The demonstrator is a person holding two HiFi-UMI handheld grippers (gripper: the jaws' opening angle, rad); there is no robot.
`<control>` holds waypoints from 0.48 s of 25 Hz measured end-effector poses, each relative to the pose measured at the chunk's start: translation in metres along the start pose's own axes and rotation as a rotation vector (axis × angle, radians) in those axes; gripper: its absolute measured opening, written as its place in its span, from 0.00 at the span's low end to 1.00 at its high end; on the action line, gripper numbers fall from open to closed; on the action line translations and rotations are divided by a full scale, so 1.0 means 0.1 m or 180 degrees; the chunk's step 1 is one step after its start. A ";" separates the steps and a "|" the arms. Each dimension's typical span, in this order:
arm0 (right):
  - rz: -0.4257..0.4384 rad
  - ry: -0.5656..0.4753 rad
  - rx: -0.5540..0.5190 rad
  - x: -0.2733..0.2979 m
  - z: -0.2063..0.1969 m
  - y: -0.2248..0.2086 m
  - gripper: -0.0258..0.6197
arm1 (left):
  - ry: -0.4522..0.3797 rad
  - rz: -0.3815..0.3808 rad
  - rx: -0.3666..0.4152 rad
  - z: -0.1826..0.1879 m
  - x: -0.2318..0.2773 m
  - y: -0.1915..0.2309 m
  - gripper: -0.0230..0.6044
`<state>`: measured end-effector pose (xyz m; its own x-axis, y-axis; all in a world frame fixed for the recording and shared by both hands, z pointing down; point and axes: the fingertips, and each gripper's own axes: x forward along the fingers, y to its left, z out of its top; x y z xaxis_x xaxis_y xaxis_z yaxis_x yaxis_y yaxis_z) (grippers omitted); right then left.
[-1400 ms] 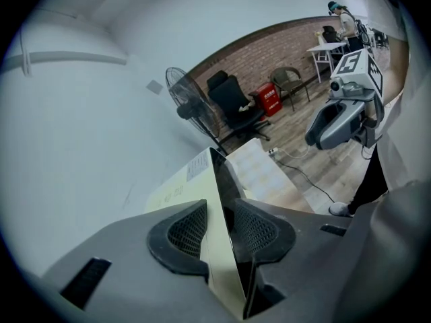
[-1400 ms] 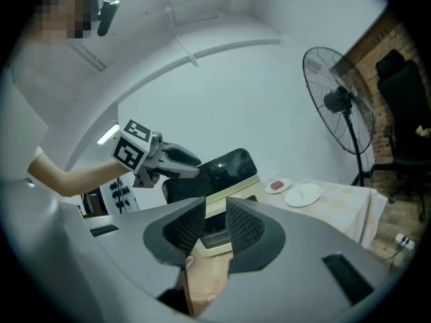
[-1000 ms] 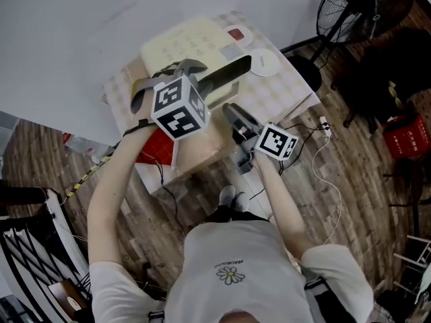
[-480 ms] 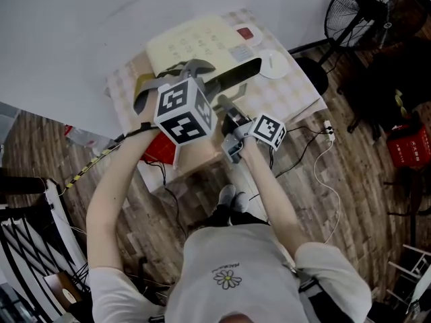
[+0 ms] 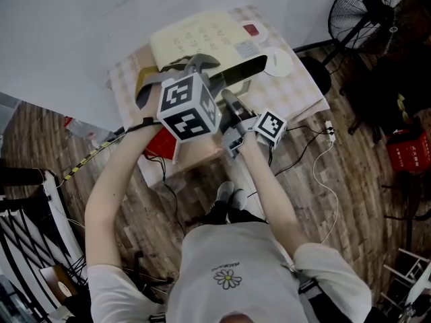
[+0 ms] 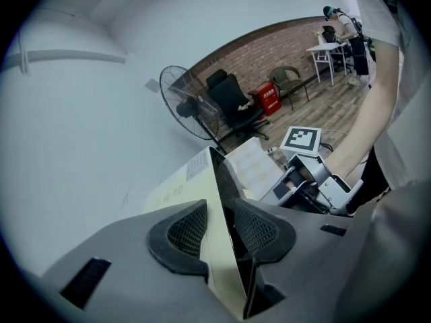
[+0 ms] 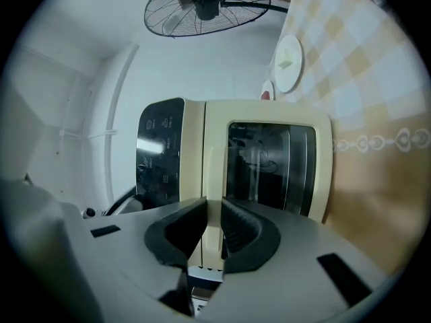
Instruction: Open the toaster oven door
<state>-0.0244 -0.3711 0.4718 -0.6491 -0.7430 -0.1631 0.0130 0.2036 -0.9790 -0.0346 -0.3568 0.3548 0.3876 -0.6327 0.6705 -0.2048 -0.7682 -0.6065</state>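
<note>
Toaster oven [image 5: 202, 39]: cream, set at the back of the worktop [image 5: 300, 93], close to the white wall.
Door [image 7: 269, 167]: shut flat against the body; dark glass in a cream frame; no gap to be seen along its edge.
Handle strip [image 7: 214, 170]: cream, along the door's edge next to the control panel; taken for the handle; lying right between the pads of the right tongs.
Right tongs [image 7: 210, 212]: just been closing; now narrowed onto that cream strip and pressed on both its sides; held rolled over, to judge by the oven seen sideways in the right gripper view.
Just changed: brought in from off the worktop's front edge a second ago to the oven's front; wide apart then, pinched now.
Meaning for the task: reach and grasp apparently finished; pull not yet begun, judging by the flush door.
Left tongs [image 6: 219, 210]: clamped across the oven's upper corner, one pad on the cream face, the other on the dark one; unmoved across the three head views; probably there to brace the body against the pull.
Next move, as a guess: draw the gripped edge outward in an arc about the far hinge, without squeezing harder.
Risk: slipping off the thin strip, or dragging the whole oven along the checked cloth despite the brace.
Around: white plate [image 5: 277, 62] just beside the oven; standing fan [image 5: 374, 19] well apart on the wooden floor [image 5: 350, 194].
</note>
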 end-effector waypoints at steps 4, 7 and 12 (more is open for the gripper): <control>-0.0070 -0.0006 0.0019 0.01 0.00 -0.02 0.13 | -0.0008 0.0012 -0.0003 -0.01 0.01 0.01 0.26; -0.0156 0.0013 0.0033 0.00 -0.01 -0.04 0.13 | 0.0000 0.0020 0.0007 -0.02 0.01 0.00 0.26; -0.0252 -0.0017 0.0070 -0.01 0.00 -0.03 0.13 | -0.0041 0.0051 -0.0007 0.00 0.01 0.01 0.26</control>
<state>-0.0240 -0.3713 0.4747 -0.6445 -0.7598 -0.0856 -0.0216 0.1300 -0.9913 -0.0348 -0.3583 0.3548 0.3957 -0.6437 0.6551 -0.2131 -0.7582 -0.6163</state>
